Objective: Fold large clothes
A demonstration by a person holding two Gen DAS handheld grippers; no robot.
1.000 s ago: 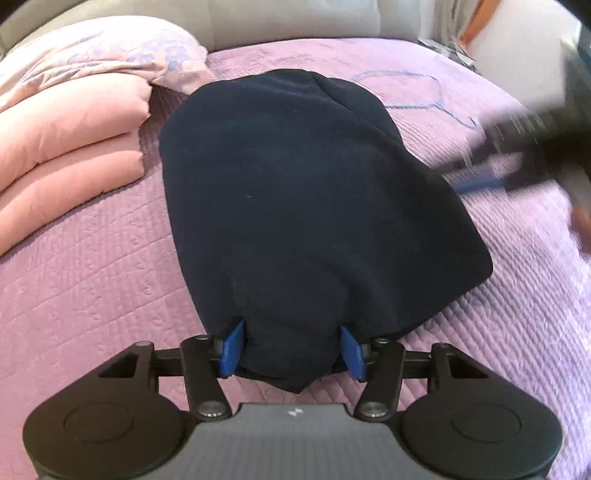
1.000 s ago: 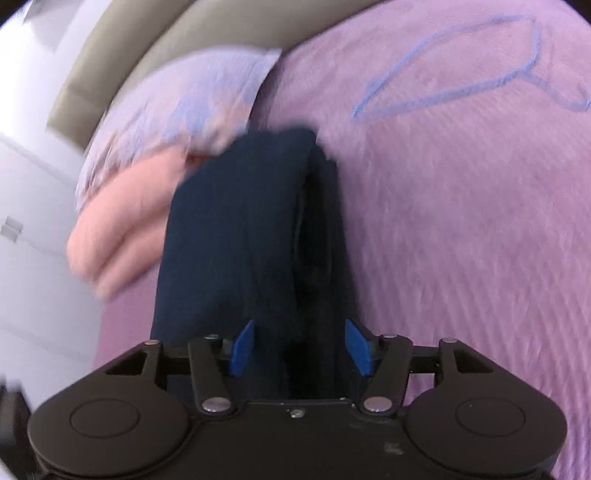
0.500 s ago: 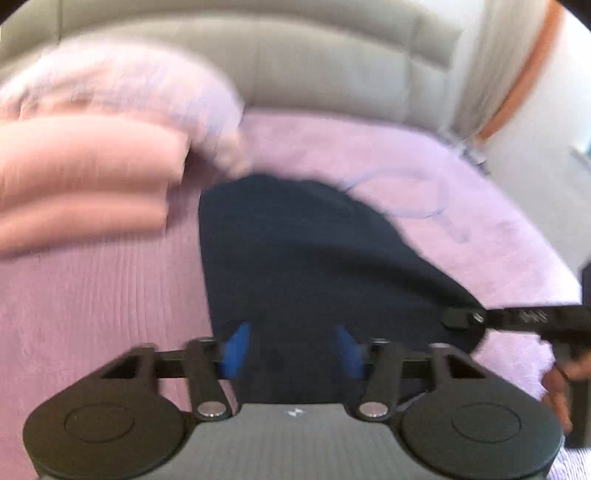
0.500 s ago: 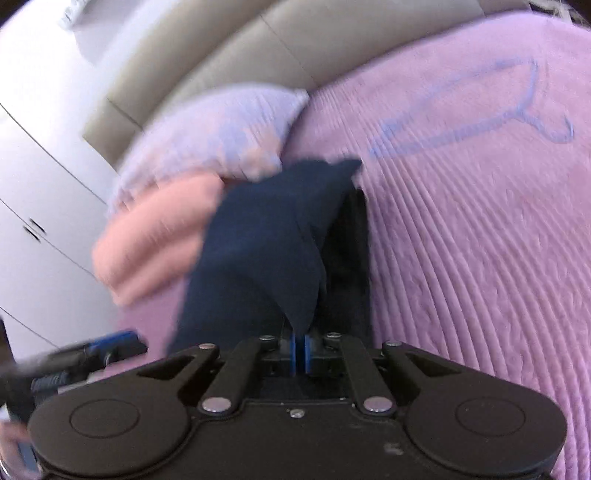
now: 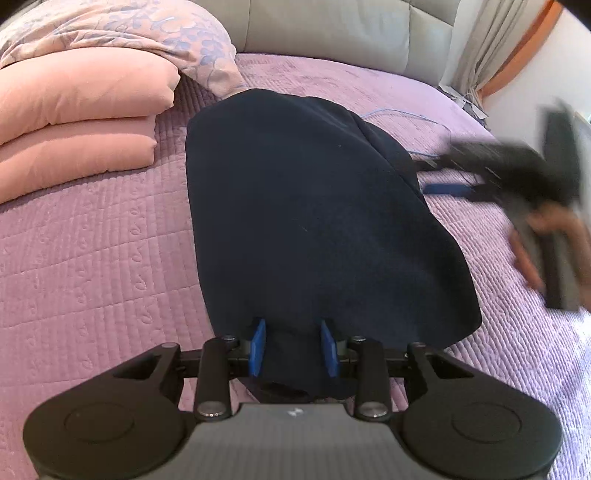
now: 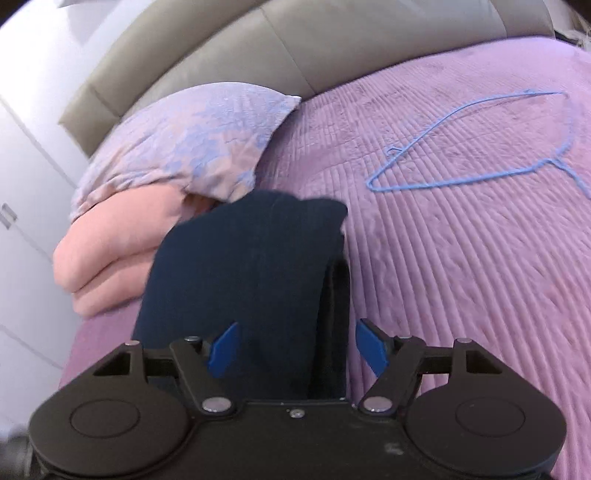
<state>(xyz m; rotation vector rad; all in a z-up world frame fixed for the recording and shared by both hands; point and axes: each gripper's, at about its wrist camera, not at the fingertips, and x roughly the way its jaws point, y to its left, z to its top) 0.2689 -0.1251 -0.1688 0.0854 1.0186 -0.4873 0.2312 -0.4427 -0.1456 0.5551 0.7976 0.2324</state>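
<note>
My left gripper [image 5: 293, 347] is clamped on the near hem of the navy garment [image 5: 310, 206]; a bunched fold of the dark cloth sits squeezed between the blue pads [image 5: 257, 346]. The garment lies folded into a long dark shape on the purple quilted bedspread [image 5: 92, 258], running away from me toward the headboard [image 5: 332, 33].

My right gripper [image 6: 297, 349] has just been opening, and its blue pads [image 6: 222, 349] now stand wide apart. The edge of the garment [image 6: 243, 280] lies between them, but neither pad presses on it.

The left view gives me the whole top face of the garment, with the stacked pink duvet [image 5: 74, 122] and the floral pillow [image 5: 147, 33] off to its left. It also catches my right hand [image 5: 546, 251] and its gripper [image 5: 443, 190] at the garment's right side, badly blurred, so I cannot read the jaws from there.

The right view sees the garment side-on instead, showing the folded layers as a thick band with a darker strip underneath on the right. Only here does the light blue wire hanger [image 6: 476, 144] show in full, lying flat on the bedspread [image 6: 461, 277] well apart from the garment; in the left view just a thin blue line of it [image 5: 399, 112] peeks out behind the cloth. This view also shows white cupboard doors [image 6: 22, 229] at the left edge.
</note>
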